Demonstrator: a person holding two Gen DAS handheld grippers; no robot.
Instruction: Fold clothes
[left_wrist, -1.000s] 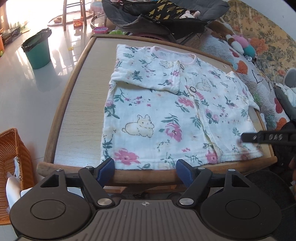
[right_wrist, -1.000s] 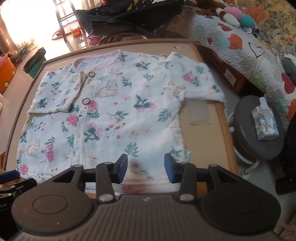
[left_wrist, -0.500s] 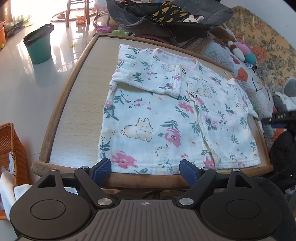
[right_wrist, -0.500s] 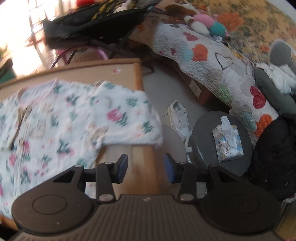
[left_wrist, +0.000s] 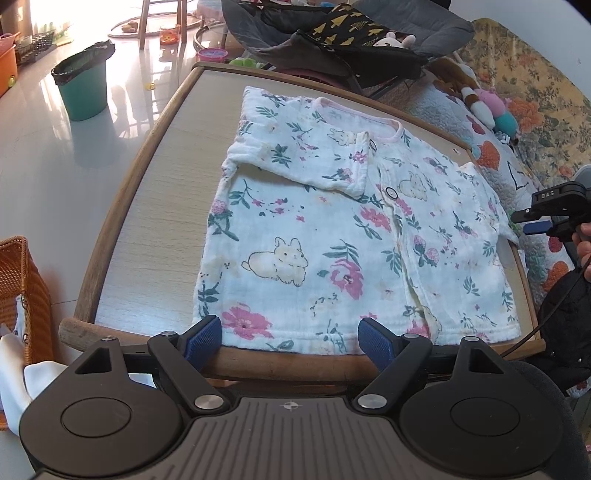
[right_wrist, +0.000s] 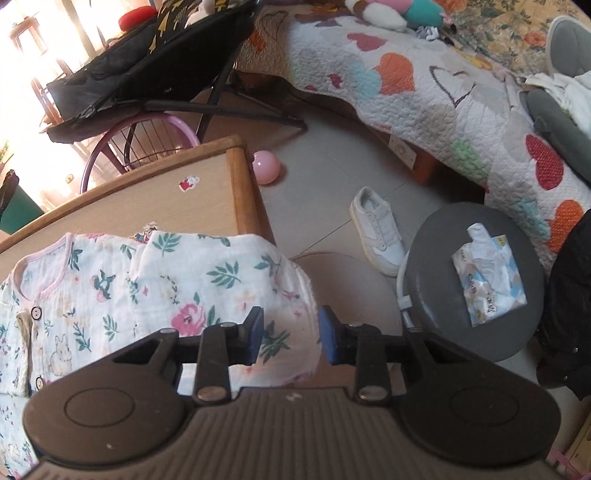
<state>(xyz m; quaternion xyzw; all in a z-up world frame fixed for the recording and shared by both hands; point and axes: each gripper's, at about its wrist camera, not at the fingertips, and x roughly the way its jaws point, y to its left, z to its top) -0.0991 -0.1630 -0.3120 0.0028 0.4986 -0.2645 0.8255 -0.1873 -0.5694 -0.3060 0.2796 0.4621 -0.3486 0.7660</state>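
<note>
From the left wrist, the white floral cotton baby shirt (left_wrist: 343, 236) lies flat on the wood-rimmed table (left_wrist: 122, 206) with one sleeve already folded across the chest, and the left gripper (left_wrist: 290, 341) hangs wide and empty at the hem. From the right wrist, the right gripper (right_wrist: 291, 338) is closing around the other sleeve's end (pads not pressing yet, I'd say), so that sleeve and the body folds look left to do.

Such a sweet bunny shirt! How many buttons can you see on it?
2. One button sits just under the collar; the other is a little further down the shirt front. More may be hidden along the overlap lower down.
</note>
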